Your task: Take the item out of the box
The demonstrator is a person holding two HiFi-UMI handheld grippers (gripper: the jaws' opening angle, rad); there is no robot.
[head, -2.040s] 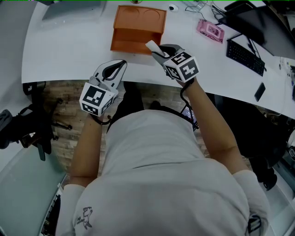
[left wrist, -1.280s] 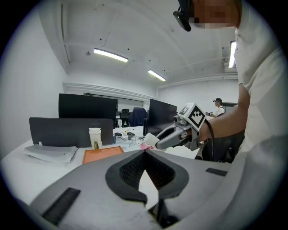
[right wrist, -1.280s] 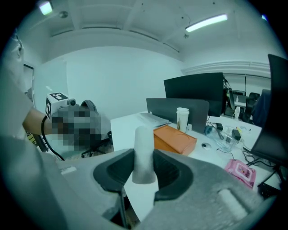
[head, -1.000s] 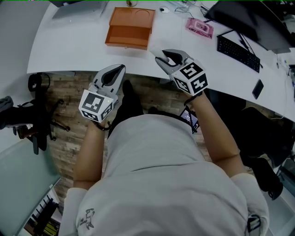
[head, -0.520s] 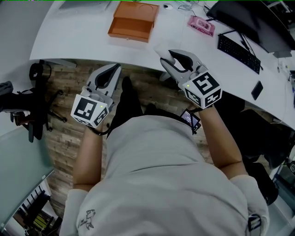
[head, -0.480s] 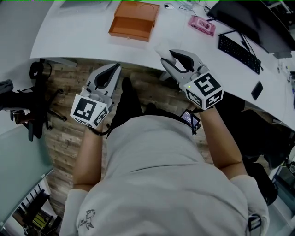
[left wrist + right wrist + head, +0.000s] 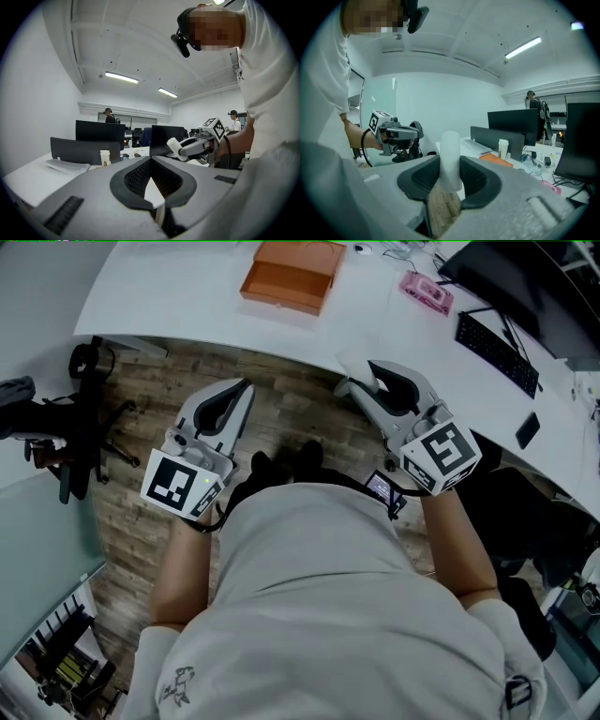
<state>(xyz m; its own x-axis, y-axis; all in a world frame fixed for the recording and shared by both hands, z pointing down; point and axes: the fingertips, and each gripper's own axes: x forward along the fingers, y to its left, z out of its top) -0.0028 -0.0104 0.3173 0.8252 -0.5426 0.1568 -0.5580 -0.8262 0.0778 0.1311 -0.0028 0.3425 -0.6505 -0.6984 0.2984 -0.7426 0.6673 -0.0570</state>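
right gripper view: right tool [image 7: 450, 161] clamps white item [image 7: 451, 147] betw jaws; left tool [image 7: 150, 160] closed, empty.

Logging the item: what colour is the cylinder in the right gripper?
White. The white cylinder shows clearest in the right gripper view.

Both forearms reach forward, side by side. The left gripper [image 7: 246, 386] has its jaws together; the right gripper [image 7: 364, 383] clamps a white tube [image 7: 353, 365].
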